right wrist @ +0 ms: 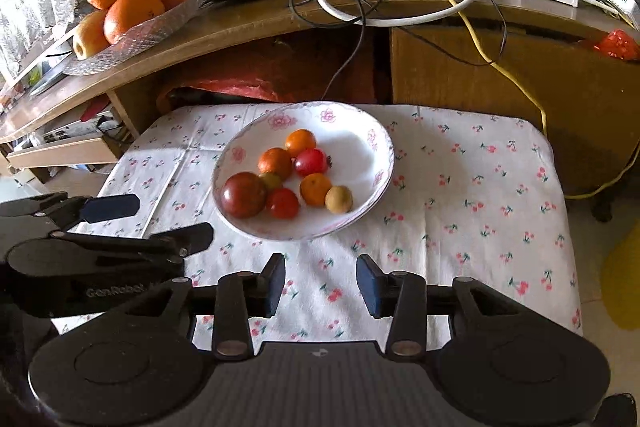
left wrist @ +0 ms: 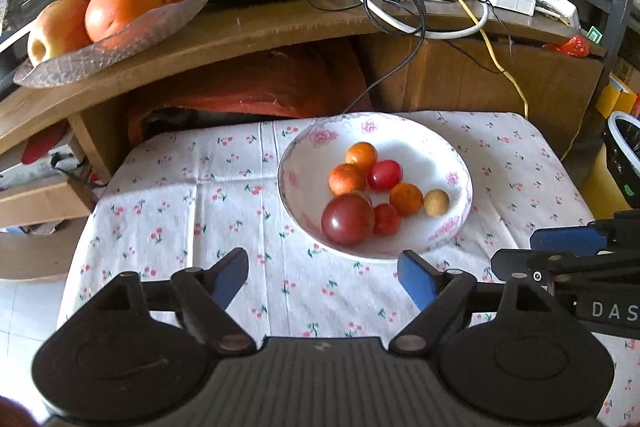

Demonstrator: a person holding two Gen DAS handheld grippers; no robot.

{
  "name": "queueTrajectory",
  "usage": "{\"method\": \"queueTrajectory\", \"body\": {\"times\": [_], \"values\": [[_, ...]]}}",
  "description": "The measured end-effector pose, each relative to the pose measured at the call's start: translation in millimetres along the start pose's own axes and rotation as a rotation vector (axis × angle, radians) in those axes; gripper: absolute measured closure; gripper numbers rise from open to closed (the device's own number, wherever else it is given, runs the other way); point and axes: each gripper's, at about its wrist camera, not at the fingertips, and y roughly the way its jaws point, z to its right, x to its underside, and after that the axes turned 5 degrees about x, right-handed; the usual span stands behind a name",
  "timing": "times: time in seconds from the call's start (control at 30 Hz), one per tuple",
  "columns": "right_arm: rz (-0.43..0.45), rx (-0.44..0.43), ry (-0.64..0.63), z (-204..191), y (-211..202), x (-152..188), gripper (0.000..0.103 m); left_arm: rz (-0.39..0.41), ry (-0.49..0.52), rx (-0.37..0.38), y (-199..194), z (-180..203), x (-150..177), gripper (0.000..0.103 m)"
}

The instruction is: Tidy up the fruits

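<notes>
The flowered cloth [right wrist: 460,195] lies bare on both sides of the white bowl [right wrist: 360,131] and in front of it, so there is room to pass there; the left gripper [right wrist: 160,223] hangs over the cloth's left edge, beside the bowl. Behind the bowl the wooden shelf [left wrist: 256,31] overhangs, cluttered with cables [left wrist: 404,3] and a glass fruit tray [left wrist: 132,35]; its edge limits reach from the rear.

The floral bowl [right wrist: 380,147] holds three mandarins [right wrist: 300,142], three tomatoes [right wrist: 243,194] and one longan [right wrist: 339,199].

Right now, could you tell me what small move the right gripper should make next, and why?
Probably ease the right gripper forward over the floral bowl toward the small tan fruit. Its jaws stand open and empty, short of the bowl, and that fruit lies nearest the right rim with space around it.
</notes>
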Motion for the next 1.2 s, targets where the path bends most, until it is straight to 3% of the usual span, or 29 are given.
{"method": "queueTrajectory", "body": {"times": [0.43, 0.7, 1.2], "values": [[0.012, -0.005, 0.036, 0, -26, 28, 0.064, 0.061, -0.013, -0.047, -33, 9, 25, 0.000], [0.022, 0.000, 0.025, -4, -38, 41, 0.063, 0.082, -0.045, -0.049, -49, 6, 37, 0.000], [0.029, 0.028, 0.015, -9, -45, 54, 0.063, 0.082, -0.007, -0.083, -56, 17, 50, 0.000]]}}
